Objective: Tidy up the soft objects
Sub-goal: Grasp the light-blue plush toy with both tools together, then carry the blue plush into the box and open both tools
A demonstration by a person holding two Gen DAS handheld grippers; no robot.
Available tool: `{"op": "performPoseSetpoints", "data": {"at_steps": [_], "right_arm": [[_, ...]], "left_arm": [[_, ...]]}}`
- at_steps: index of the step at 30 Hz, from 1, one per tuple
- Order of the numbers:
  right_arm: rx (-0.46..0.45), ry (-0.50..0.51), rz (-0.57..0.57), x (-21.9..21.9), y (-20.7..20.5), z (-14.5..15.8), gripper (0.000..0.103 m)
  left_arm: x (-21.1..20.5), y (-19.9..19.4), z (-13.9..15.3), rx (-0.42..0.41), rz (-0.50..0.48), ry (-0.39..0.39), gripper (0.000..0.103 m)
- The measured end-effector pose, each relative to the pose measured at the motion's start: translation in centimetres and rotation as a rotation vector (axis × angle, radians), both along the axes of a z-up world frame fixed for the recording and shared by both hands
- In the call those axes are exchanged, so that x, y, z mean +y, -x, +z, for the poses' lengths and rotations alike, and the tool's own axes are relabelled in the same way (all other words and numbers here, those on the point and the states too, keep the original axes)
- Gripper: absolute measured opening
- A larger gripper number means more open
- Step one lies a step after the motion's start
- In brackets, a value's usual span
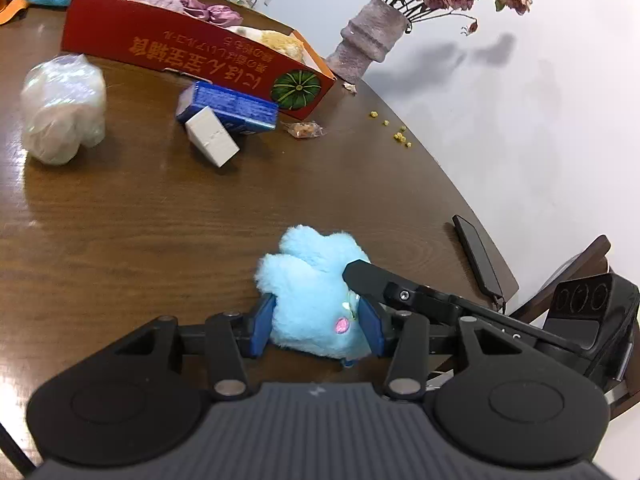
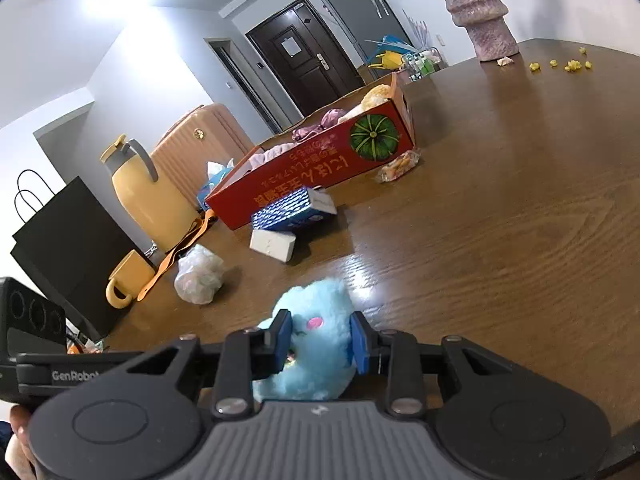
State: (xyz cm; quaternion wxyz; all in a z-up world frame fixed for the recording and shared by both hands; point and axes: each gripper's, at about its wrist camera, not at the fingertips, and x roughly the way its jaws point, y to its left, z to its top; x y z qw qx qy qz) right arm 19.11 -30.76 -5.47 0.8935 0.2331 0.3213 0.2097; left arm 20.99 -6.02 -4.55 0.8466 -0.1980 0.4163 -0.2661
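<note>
Right, both grippers clamping the blue plush toy [image 1: 308, 292] on the counter [image 1: 140, 220]: left gripper [image 1: 316, 326] squeezing its lower body, right gripper [image 2: 320, 338] pinching it from the opp. side. Lying lengthwise away from the left gripper, ears pointing twd the red box [image 1: 180, 56], well apart, up-left.

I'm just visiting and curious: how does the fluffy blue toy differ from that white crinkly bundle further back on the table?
The blue plush toy is bright, furry and has a pink spot; the white bundle is pale, smooth and shiny, seemingly wrapped in clear plastic. The toy sits between the pads of both the left gripper and right gripper; the bundle lies untouched, nearer the red box. Both look soft and rest on the brown table.
</note>
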Motion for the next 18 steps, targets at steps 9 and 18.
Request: {"op": "performPoseSetpoints", "data": {"at_steps": [9, 18], "right_arm": [[0.002, -0.015, 0.003, -0.3, 0.1, -0.2, 0.031], [-0.097, -0.037, -0.047, -0.6, -3.4, 5.1, 0.028]], "left_arm": [[0.6, 0.5, -0.2, -0.023, 0.013, 0.020, 0.036], [0.6, -3.7, 5.6, -0.173, 0.002, 0.046, 0.033]]}}
